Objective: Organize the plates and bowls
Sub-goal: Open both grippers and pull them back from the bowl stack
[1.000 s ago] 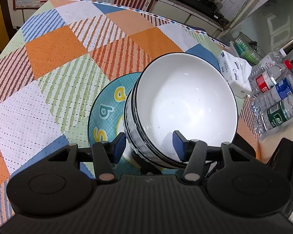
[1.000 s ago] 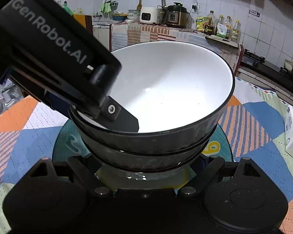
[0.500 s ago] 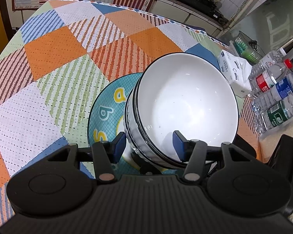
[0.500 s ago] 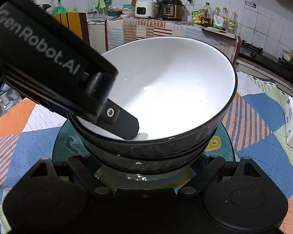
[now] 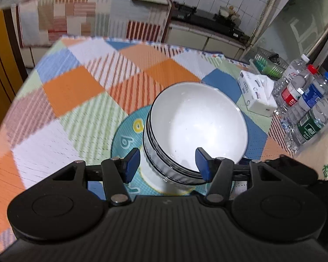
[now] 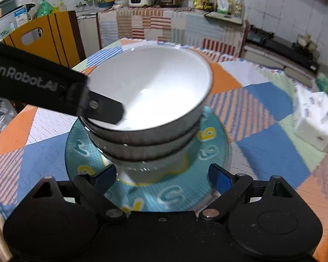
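Observation:
Two stacked bowls (image 5: 196,126), white inside and ribbed dark grey outside, stand on a teal plate (image 5: 124,139) with yellow and white letters. My left gripper (image 5: 167,162) straddles the near rim of the top bowl, and its jaws are opening. One blue pad is inside the bowl and the other outside, and neither presses on the wall. In the right wrist view, a left finger (image 6: 105,109) reaches over the rim of the stacked bowls (image 6: 146,91). My right gripper (image 6: 163,178) is wide open just in front of the stack's foot, above the plate (image 6: 216,152), and holds nothing.
A patchwork cloth (image 5: 72,87) covers the round table. At the right stand a tissue box (image 5: 258,96), several water bottles (image 5: 306,109) and a green basket (image 5: 266,65). Beyond the table's far left edge is a yellow chair back (image 6: 43,37), with the kitchen counter behind it.
Both grippers have risen and drawn back from the bowls. The left jaws have widened a little. The right gripper's blue pads, hidden under the stack before, now show clear of it.

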Motion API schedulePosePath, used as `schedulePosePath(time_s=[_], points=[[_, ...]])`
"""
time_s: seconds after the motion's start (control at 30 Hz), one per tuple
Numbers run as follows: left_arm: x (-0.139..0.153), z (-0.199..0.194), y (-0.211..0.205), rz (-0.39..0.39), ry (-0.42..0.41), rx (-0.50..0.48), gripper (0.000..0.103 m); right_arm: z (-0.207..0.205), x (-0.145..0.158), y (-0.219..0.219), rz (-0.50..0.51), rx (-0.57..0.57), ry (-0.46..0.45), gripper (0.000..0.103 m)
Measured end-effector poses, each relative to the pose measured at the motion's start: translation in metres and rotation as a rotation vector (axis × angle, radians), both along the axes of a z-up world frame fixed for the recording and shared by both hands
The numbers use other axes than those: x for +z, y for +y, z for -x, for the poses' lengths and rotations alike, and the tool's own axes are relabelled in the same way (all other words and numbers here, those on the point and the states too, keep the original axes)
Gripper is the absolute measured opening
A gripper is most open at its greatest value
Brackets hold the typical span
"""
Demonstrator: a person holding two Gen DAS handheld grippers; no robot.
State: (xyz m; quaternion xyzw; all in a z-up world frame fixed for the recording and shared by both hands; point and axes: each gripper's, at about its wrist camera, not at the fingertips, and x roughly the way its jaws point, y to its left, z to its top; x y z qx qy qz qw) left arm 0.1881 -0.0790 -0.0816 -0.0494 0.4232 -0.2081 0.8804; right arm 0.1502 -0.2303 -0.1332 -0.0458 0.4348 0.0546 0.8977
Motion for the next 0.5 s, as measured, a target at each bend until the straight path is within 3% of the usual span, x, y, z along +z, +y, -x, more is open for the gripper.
schedulePosePath(time_s=[0.3,0.5], points=[[0.045,0.043,0.017,-0.009,-0.048,0.018,0.059,0.04,0.039,-0.01,0.009,-0.069,-0.029,0.094],[0.071,0.071,0.03,-0.064,-0.099,0.027,0.064,0.062,0.061,-0.011,0.012,-0.109,-0.056,0.094]])
